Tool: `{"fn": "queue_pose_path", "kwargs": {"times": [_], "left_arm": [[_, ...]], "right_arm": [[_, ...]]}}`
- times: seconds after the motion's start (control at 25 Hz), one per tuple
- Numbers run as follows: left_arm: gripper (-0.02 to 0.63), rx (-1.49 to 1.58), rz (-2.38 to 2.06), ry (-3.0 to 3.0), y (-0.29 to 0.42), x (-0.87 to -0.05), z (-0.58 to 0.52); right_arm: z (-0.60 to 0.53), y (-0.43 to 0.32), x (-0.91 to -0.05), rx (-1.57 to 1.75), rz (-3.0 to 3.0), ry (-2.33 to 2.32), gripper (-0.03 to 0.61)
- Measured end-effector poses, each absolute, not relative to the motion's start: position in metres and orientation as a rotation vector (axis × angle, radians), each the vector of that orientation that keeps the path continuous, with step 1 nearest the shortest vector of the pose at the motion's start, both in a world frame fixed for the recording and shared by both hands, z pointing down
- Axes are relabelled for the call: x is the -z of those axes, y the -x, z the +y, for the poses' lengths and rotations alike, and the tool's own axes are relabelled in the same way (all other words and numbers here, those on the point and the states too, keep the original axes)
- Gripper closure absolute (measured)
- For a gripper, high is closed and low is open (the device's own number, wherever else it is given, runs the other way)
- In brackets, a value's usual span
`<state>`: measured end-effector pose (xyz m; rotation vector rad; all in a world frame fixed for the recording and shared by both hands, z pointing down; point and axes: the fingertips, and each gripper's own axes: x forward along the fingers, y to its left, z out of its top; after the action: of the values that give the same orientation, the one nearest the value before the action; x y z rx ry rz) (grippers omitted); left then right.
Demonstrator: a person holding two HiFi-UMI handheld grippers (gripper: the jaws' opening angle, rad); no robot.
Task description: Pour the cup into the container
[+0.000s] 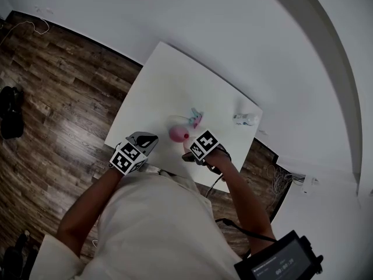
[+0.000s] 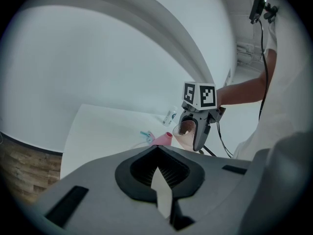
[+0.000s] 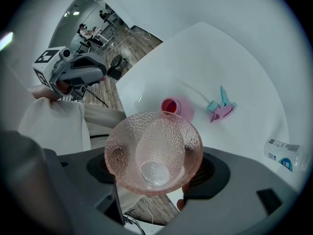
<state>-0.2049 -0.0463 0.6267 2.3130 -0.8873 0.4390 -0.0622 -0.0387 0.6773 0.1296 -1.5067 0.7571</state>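
A pink dimpled clear cup (image 3: pixel 154 153) is held tipped over, with its mouth turned back toward the right gripper view's camera. My right gripper (image 3: pixel 154 166) is shut on its sides. The left gripper view shows the same cup (image 2: pixel 185 129) in that gripper (image 2: pixel 196 131), lifted near the table's front edge. The container, a pink bottle (image 3: pixel 176 106) with an open red mouth, stands on the white table (image 1: pixel 169 86) just beyond the cup, also visible in the other two views (image 1: pixel 177 134) (image 2: pixel 164 139). My left gripper (image 2: pixel 161 182) is shut and empty, off to the left (image 1: pixel 144 141).
A teal and pink spray head (image 3: pixel 222 106) with a thin clear tube lies beyond the bottle. A small clear labelled bottle (image 3: pixel 283 155) lies at the table's right edge (image 1: pixel 245 119). Wood floor (image 1: pixel 64 98) surrounds the table, and a cable hangs near my right arm.
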Motion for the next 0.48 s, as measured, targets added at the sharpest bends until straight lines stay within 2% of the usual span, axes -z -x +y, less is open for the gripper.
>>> {"fn": "queue_pose_path", "kwargs": {"times": [0.48], "left_arm": [[0.604, -0.432, -0.887, -2.309, 0.2084, -0.6302, -0.0456]], "right_arm": [[-0.0361, 0.065, -0.6781, -0.765, -1.477, -0.111, 0.193]]}}
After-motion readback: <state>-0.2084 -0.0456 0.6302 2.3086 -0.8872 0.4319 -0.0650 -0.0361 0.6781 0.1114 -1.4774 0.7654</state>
